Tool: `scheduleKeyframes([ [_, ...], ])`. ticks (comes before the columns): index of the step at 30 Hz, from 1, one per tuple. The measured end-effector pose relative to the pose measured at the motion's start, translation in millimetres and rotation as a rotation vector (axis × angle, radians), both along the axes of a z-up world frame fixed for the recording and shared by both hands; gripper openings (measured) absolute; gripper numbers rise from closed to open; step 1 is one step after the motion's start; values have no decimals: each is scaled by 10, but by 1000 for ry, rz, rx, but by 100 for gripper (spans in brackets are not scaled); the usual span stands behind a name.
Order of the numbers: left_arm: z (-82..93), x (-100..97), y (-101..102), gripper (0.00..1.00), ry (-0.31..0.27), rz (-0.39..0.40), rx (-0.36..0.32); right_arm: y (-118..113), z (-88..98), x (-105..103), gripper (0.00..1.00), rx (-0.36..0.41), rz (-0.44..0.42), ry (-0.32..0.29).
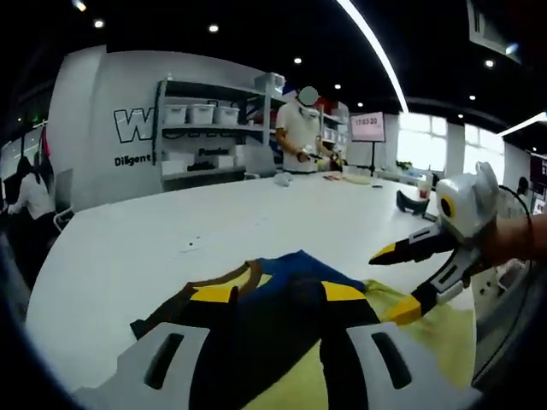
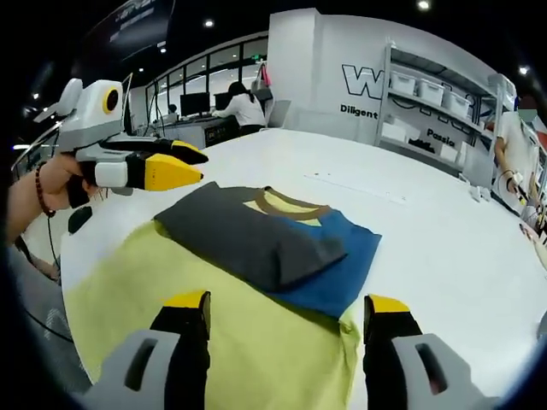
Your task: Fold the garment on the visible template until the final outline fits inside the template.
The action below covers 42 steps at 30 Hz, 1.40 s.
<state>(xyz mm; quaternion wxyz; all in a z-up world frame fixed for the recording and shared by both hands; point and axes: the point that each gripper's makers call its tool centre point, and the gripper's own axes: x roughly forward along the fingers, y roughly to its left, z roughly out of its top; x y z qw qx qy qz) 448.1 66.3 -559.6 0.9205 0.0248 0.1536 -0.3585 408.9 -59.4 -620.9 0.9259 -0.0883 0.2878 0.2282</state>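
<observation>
Your right gripper (image 2: 284, 320) hovers with its jaws spread wide and empty, and straight ahead of them the shirt (image 2: 273, 239) lies folded into a compact dark grey and blue block with a brown collar showing at its far edge. The block sits on the yellow-green template (image 2: 214, 342), which lies flat on the white table (image 2: 427, 231) and reaches back under your jaws.

Your left gripper (image 2: 175, 162) hangs ahead and to the left of the right one, above the near-left corner of the shirt; its yellow-tipped jaws stand a little apart and grip nothing. In the left gripper view its own jaws (image 1: 278, 295) rise spread over the blue and dark cloth, with the right gripper reaching in from the right side.

The fold looks close to done. The blue edge toward your right jaw appears to run near or just past the template's border, though the fisheye bend makes this hard to judge. Check that side first. If it overhangs, pinch only the top layer at the corner, lift low, and lay it inward so the stack does not slide. Keep both jaws off the template itself, and press the crease flat before you back away. People work at the far benches, well apart.
</observation>
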Motion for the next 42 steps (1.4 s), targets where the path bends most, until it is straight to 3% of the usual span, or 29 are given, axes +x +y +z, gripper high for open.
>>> scheduleKeyframes([
  [4, -74, -32, 112, 33, -9, 25, 41, -1, -21, 59, 68, 0, -17, -8],
  [7, -261, -91, 346, 29, 24, 64, 166, -19, -58, 120, 69, -7, -24, -7],
  [13, -344, -124, 563, 31, 32, 125, 155, -1, -118, 197, 65, -4, -29, -5],
  [16, -402, -137, 683, 31, 4, 149, 236, 30, -156, 260, 60, 0, -34, -2],
  [17, -431, -149, 698, 31, 9, 153, 243, 34, -161, 270, 59, -1, -34, -1],
  [18, -496, -207, 729, 30, 80, 185, 192, 56, -186, 304, 57, -8, -30, 3],
  [19, -523, -227, 749, 29, 103, 197, 176, 68, -191, 323, 56, -9, -27, 0],
  [22, -577, -240, 843, 30, 65, 213, 224, 119, -206, 393, 52, -20, -14, -6],
  [31, -768, -274, 1091, 26, 124, 261, 260, 283, -257, 573, 40, -46, 25, -16],
  [38, -869, -283, 1126, 19, 135, 258, 302, 371, -407, 714, 29, -99, 57, 2],
  [42, -909, -269, 1137, 14, 138, 258, 309, 332, -449, 780, 18, -141, 53, 5],
])
